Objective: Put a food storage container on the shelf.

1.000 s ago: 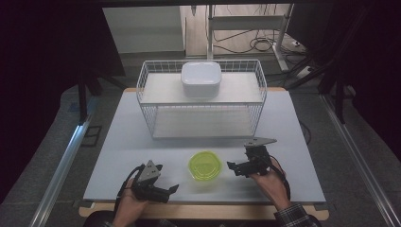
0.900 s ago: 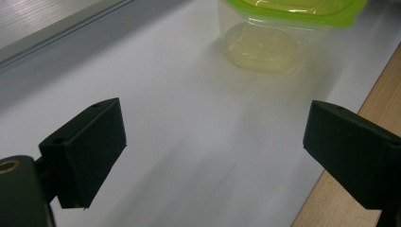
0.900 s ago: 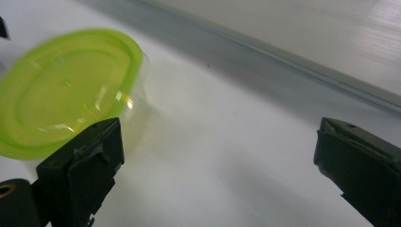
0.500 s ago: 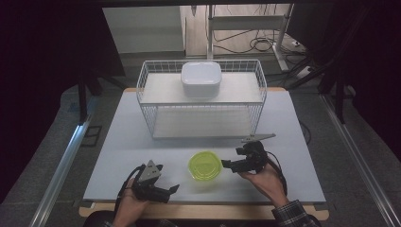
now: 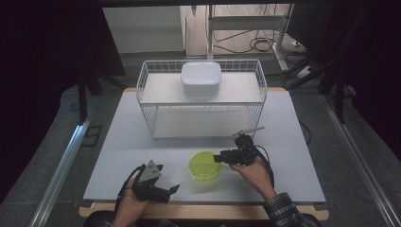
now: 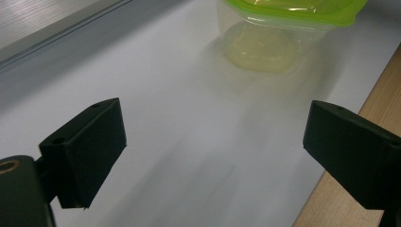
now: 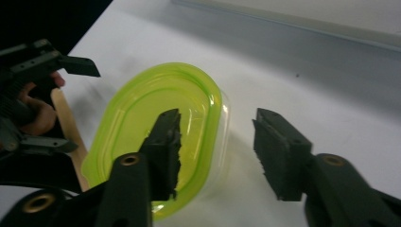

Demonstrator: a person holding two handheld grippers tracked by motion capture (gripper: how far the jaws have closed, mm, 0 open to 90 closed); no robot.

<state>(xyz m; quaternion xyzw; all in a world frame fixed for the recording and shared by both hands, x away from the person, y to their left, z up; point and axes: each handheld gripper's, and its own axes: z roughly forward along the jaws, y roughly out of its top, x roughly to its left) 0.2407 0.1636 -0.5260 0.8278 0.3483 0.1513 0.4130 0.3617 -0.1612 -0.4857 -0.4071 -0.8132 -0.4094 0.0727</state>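
A clear tub with a yellow-green lid (image 5: pixel 204 165) sits near the table's front edge, between my two grippers. My right gripper (image 5: pixel 218 158) reaches in from its right. In the right gripper view the right gripper (image 7: pixel 215 142) straddles the tub's near rim (image 7: pixel 215 101), one jaw over the lid and one outside the wall. Its jaws have just been closing, and I see no pad pressing on the tub. My left gripper (image 5: pixel 171 191) rests low at the front left, open. In its own view the left gripper (image 6: pixel 213 146) has bare table between its jaws and the tub (image 6: pixel 283 28) ahead.
A white wire basket (image 5: pixel 146 94) stands across the middle of the table (image 5: pixel 293 156). A white lidded box (image 5: pixel 201 78) sits on top of it. The table's wooden front edge (image 6: pixel 350 194) runs close beside my left gripper.
My right gripper has moved left onto the tub's edge and its jaws have narrowed. The left gripper has stayed where it was.
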